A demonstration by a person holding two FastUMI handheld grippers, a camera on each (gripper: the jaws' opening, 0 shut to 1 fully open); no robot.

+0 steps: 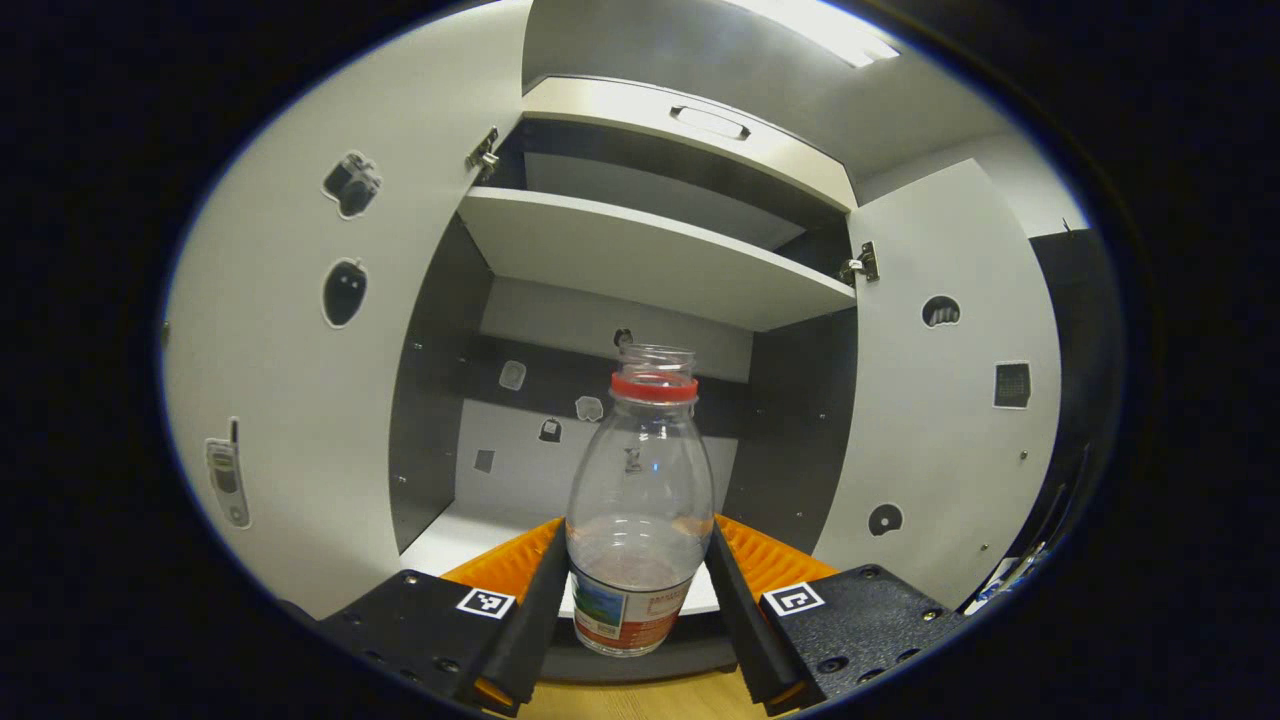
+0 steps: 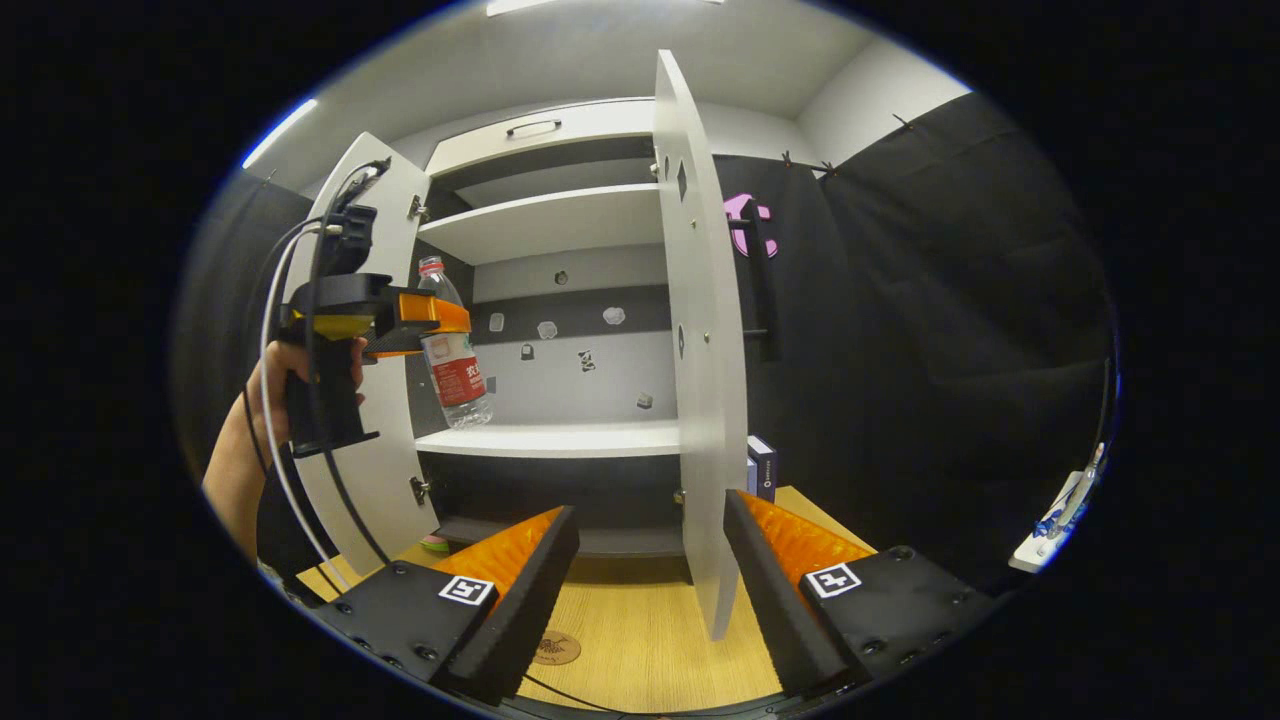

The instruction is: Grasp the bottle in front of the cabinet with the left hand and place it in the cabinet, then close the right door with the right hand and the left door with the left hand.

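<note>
A clear, capless plastic bottle (image 1: 640,500) with a red neck ring and a label low on its body is clamped between the fingers of my left gripper (image 1: 638,545). It faces the open cabinet's upper shelf (image 1: 640,255). In the right gripper view, the left gripper (image 2: 420,315) holds the bottle (image 2: 455,360) tilted, its base just over the left end of the lower shelf (image 2: 560,438). My right gripper (image 2: 652,510) is open and low over the table. The right door (image 2: 705,350) stands edge-on just beyond its fingers. The left door (image 2: 385,470) also hangs open.
A hand (image 2: 255,400) with trailing cables holds the left gripper. Stickers dot the cabinet's back wall and both doors (image 1: 290,380). A small dark box (image 2: 762,465) sits behind the right door. The wooden tabletop (image 2: 640,640) lies below, and a white object (image 2: 1060,520) sits far right.
</note>
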